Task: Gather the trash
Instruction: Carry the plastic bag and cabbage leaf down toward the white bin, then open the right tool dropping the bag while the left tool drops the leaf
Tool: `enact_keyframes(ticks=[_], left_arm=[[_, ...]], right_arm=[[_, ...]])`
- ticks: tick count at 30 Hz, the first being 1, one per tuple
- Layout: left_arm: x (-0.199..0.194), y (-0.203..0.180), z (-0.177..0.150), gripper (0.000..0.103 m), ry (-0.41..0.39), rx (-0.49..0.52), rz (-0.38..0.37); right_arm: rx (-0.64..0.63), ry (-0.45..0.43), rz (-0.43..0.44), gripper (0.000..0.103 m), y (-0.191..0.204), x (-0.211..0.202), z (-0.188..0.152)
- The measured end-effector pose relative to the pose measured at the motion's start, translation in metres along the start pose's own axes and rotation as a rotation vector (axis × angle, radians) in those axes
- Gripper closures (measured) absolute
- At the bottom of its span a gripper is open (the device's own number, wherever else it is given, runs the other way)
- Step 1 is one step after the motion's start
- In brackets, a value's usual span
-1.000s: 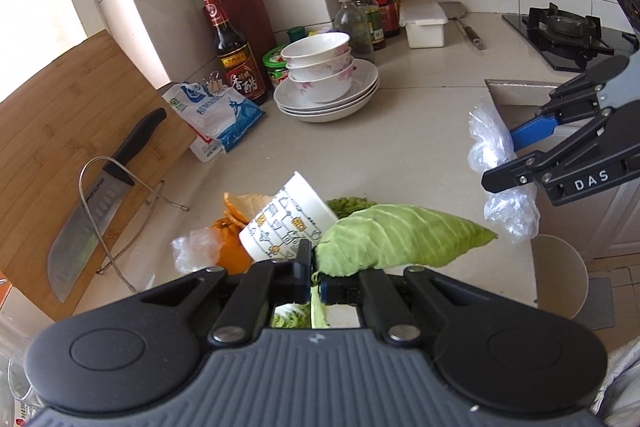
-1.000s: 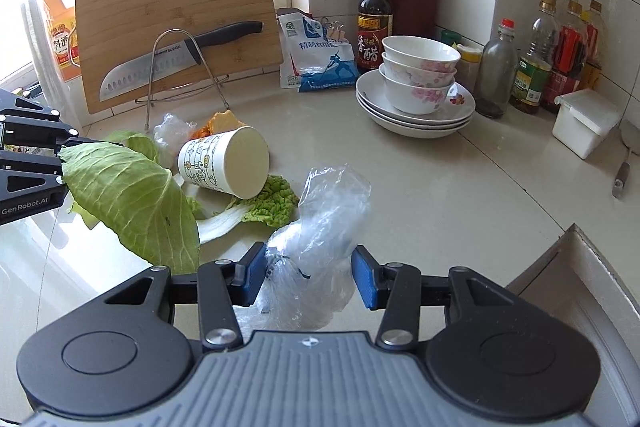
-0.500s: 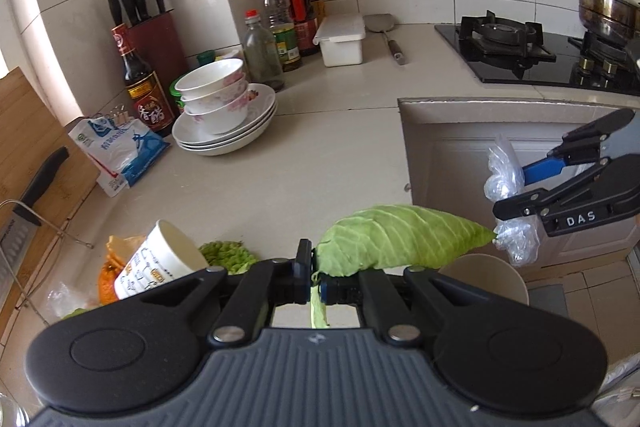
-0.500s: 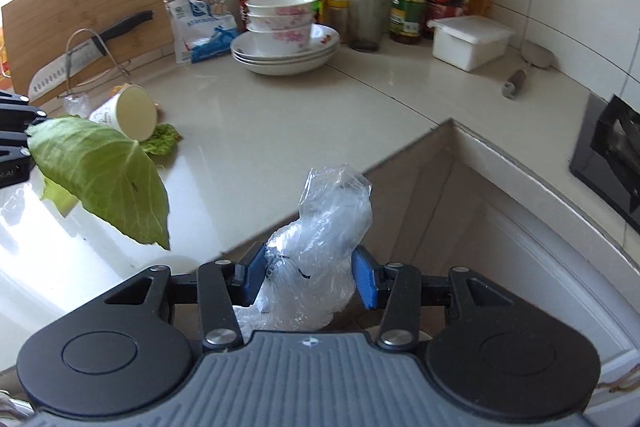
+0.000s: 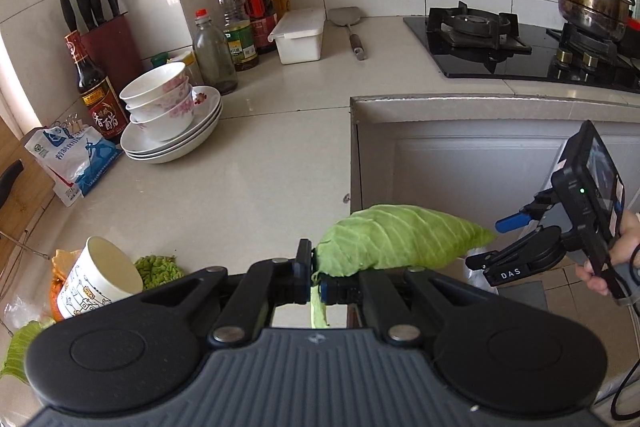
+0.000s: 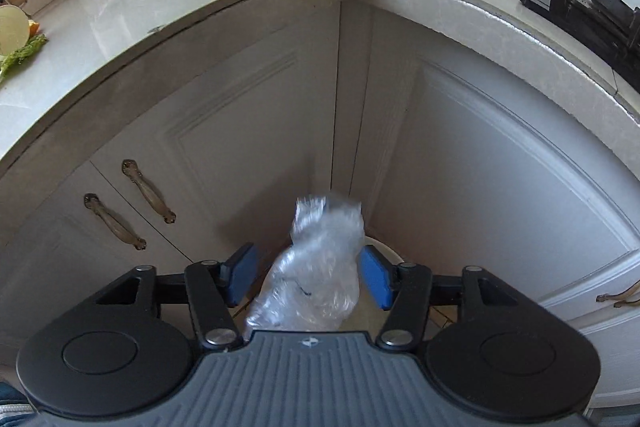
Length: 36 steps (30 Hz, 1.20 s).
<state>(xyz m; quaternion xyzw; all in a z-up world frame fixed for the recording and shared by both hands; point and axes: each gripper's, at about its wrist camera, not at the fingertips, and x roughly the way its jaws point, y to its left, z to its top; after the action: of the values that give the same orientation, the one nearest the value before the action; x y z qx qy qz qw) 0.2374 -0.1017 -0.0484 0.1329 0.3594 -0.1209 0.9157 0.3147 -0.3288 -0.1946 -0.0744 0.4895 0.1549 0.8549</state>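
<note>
Countertop, far left: we've got a paper cup (image 5: 100, 277) tipped on its side among leafy scraps (image 5: 158, 266) and orange peel (image 5: 56, 297), none of it collected yet.
Left gripper (image 5: 316, 277): clamped tight on a big cabbage leaf (image 5: 400, 239), which we're carrying out past the counter's edge, not yet binned.
Right gripper (image 6: 306, 277): jaws opening, blue pads (image 6: 240, 277) clear of the crumpled plastic bag (image 6: 320, 267), which looks blurred between them, so we judge it's dropping.
Bin (image 6: 386, 251): just a pale rim showing below the bag, down in the cabinet corner; what's inside, we can't see.
Progress: early going, we reckon. Bag being released, leaf next, cup and scraps left.
</note>
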Motion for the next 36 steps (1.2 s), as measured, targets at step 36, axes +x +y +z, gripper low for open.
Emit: enact_keyframes(ticks=[36], left_arm=[[0.198, -0.17, -0.015, 0.088, 0.208, 0.187, -0.212]], right_arm=[[0.069, -0.109, -0.176, 0.0, -0.035, -0.124, -0.081]])
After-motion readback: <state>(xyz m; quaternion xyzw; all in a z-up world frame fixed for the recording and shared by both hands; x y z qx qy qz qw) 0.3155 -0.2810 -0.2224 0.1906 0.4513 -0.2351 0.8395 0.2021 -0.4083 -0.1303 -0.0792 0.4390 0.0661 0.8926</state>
